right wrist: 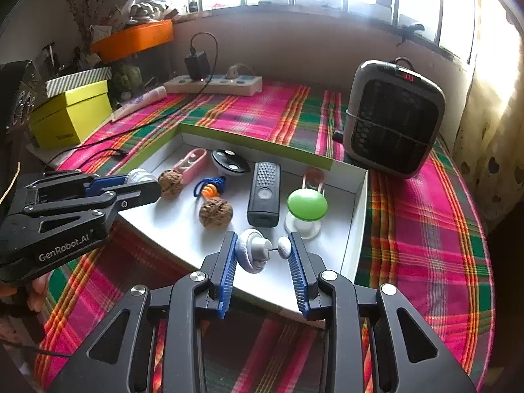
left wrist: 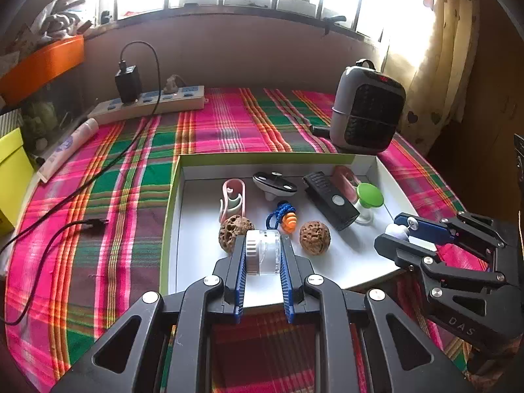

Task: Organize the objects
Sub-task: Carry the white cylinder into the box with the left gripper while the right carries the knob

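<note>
Left gripper [left wrist: 263,258]: your pads are clamped on a small clear jar [left wrist: 264,251], held just above the tray's [left wrist: 347,159] near edge, ready to set down.
Right gripper [right wrist: 263,255]: you're pinching a small white pin-like gadget [right wrist: 258,251] end to end, over the tray's near corner.
Ahead of both: walnuts [left wrist: 315,233], remote [left wrist: 329,198], green-capped piece [right wrist: 306,204] already lie inside.
Surface: plaid cloth [left wrist: 108,177] on the desk; heater [right wrist: 394,122] beyond, bright window behind.

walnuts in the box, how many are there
2. One walnut lies at the box's left, beside the pink clip. The other walnut lies mid-box, just right of the orange earplugs. Others could be hidden behind objects.
</note>
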Available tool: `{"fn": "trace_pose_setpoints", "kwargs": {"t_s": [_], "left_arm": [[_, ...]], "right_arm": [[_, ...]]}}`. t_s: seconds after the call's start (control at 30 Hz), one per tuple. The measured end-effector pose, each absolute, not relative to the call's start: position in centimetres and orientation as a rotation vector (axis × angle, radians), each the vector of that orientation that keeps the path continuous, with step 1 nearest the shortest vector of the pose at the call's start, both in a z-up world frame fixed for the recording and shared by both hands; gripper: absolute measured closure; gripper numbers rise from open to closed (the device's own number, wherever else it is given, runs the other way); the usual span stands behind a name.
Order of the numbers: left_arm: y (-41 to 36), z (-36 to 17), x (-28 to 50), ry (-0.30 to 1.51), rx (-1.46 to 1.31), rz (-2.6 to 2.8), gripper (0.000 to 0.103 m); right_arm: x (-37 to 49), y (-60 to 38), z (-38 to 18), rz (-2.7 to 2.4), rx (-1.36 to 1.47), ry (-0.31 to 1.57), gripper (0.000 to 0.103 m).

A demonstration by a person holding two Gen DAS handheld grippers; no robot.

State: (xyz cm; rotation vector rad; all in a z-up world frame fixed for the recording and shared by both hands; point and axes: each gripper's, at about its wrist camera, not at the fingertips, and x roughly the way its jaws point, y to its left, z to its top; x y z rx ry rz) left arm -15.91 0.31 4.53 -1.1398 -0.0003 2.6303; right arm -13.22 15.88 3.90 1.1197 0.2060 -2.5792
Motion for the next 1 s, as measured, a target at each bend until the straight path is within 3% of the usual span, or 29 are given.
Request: {"fn": "trace_pose_setpoints", "kwargs": {"t_s": [1.0], "left_arm": [[1.7, 1.8, -18.6, 0.043, -1.249, 2.583, 0.086]], "right_arm": [[-16.5, 16.6, 1.8, -2.524, 1.246, 0.203, 0.071]]}}
